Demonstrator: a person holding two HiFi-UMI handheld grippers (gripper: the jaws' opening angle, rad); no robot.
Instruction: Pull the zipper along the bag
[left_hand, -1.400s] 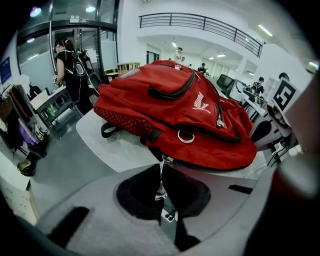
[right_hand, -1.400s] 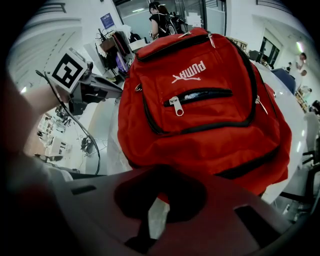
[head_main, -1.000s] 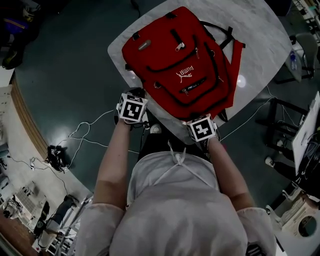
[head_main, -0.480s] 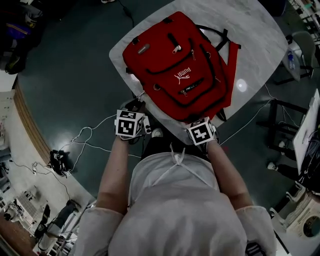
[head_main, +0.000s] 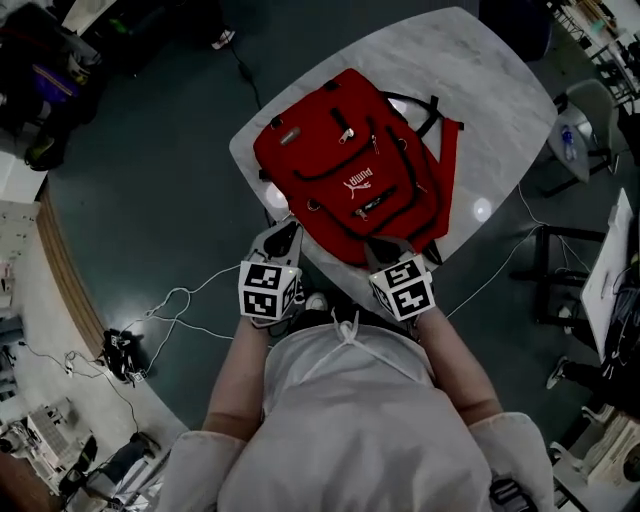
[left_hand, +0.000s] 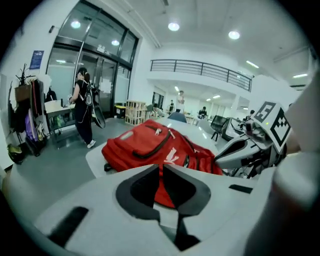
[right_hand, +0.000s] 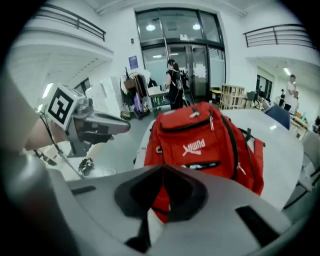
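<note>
A red backpack (head_main: 350, 185) lies flat on the white marble table (head_main: 490, 100), with its black zippers and a silver pull (head_main: 346, 135) on the upper pocket. My left gripper (head_main: 283, 232) hovers off the table's near-left edge, short of the bag, jaws together with nothing between them. At the near edge my right gripper (head_main: 383, 248) sits by the bag's bottom end, also shut and empty. In the left gripper view the backpack (left_hand: 150, 145) lies beyond the gripper (left_hand: 161, 167). In the right gripper view the backpack (right_hand: 200, 140) stands ahead of the gripper (right_hand: 162, 169).
White cables (head_main: 180, 300) trail over the dark floor at the left. A chair (head_main: 590, 110) stands past the table's right side. A person (left_hand: 82, 112) stands by glass doors far off in the left gripper view.
Both grippers have drawn back toward the person, away from the bag's near end. The bag lies as before and looks farther off in the head view.
</note>
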